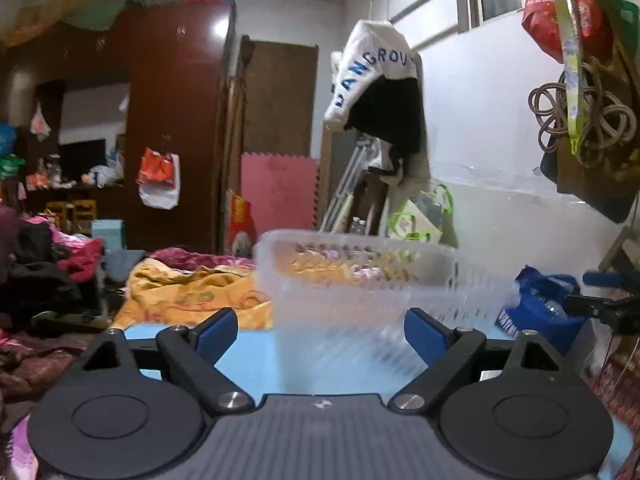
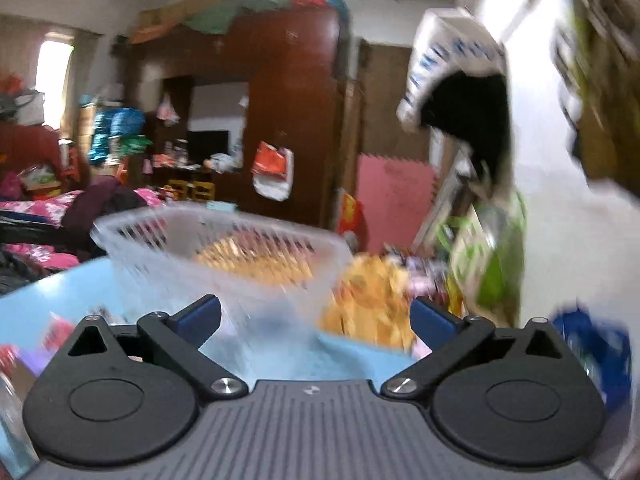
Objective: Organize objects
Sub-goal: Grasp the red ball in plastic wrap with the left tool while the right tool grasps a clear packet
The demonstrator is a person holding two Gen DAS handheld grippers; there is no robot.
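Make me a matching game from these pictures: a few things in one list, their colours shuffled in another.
Things:
1. slatted plastic basket
2. foam mat leaning by the door
3. tall wooden wardrobe
4. smooth tabletop

Colours:
A. light blue
B. reddish brown
C. clear
D. pink

Pairs: 1-C, 2-D, 3-B, 4-A

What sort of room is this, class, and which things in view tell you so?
Most likely a crowded bedroom at home: a tall wooden wardrobe with bundles on top, rumpled bedding and heaped clothes. A clear plastic basket stands on a light blue table.
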